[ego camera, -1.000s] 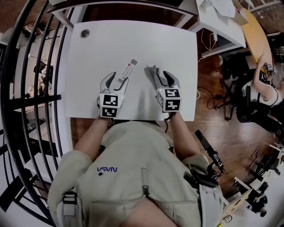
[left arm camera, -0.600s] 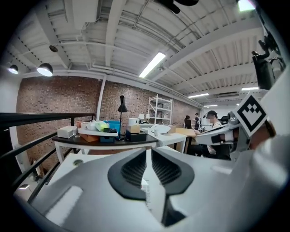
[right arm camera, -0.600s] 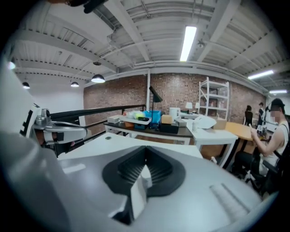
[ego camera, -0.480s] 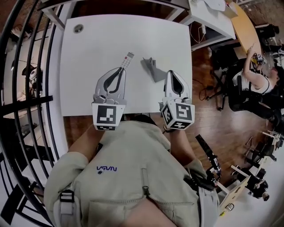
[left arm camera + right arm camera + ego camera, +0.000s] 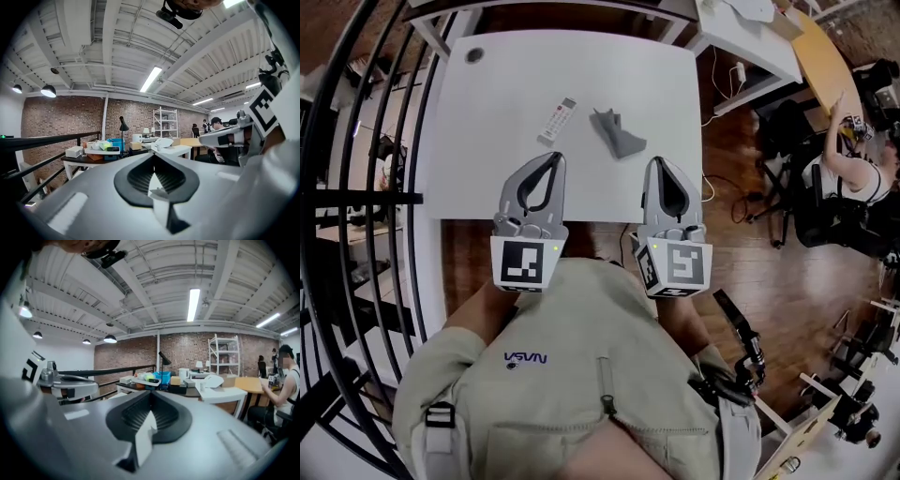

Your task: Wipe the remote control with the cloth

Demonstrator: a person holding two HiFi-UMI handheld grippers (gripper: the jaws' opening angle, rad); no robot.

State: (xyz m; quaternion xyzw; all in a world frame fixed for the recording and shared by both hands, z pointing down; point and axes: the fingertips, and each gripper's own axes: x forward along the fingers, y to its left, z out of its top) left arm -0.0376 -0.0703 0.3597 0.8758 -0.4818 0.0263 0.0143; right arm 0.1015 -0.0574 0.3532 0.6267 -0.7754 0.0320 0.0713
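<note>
A black railing ran along the left edge of the head view. Beside it stood a white table with a round grommet near its far left corner.

The left gripper was held in front of the person's chest, its marker cube nearest the body and its tips overlapping the table's near edge in the head view. The left gripper view showed its two jaws pressed fully together with nothing between them. That view looked out level across the room towards a brick wall.

The remote control lay flat on the table beyond the left gripper's tips. It was set diagonally, its far end turned to the right, and it was clear of both grippers. Just to its right lay the grey cloth, crumpled in a loose heap on the table surface, close to the remote control but not touching it. Neither gripper was in contact with the cloth.

The right gripper was held level with the left one and well apart from it, its marker cube also towards the body. The right gripper view showed its jaws likewise closed tip to tip and empty.

Further right, beyond the table, was a wooden floor. A seated person was at a separate desk near the right edge of the head view.
</note>
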